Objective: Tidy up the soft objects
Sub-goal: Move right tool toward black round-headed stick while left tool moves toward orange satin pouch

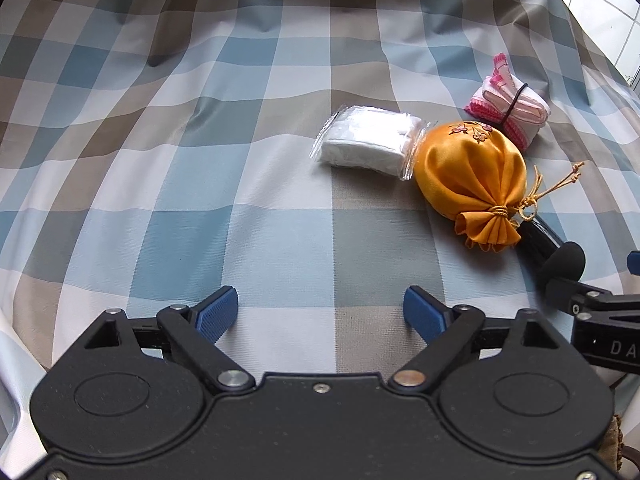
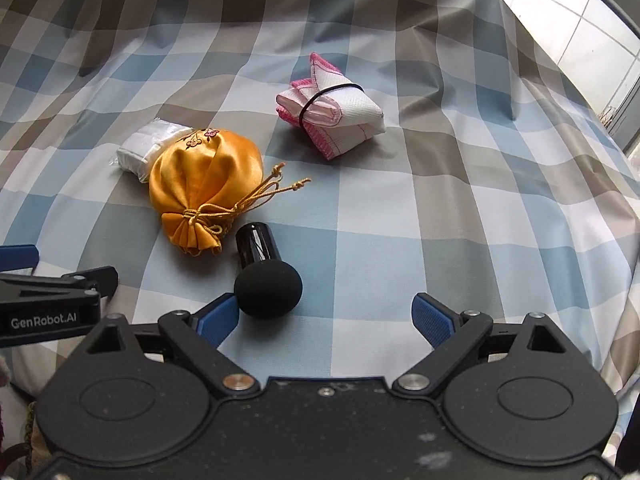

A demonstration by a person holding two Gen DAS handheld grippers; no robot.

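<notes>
Pouch (image 2: 204,184) on checked cloth (image 2: 440,208), tiled wall (image 2: 592,20) beyond

a blue, grey and white checked cloth (image 2: 400,216) is showing under an orange pouch (image 2: 204,176), a pink-edged white bundle (image 2: 340,116) and a black sponge (image 2: 268,288).

A checked cloth (image 1: 240,128) in blue, white, grey and brown squares covers the whole surface, lying in soft wrinkles and folds, with deeper creases toward the far edge. Beyond its right edge, pale floor tiles (image 1: 600,8) show in bright light; the same tiles (image 2: 580,20) appear at the upper right of the right wrist view.
</notes>
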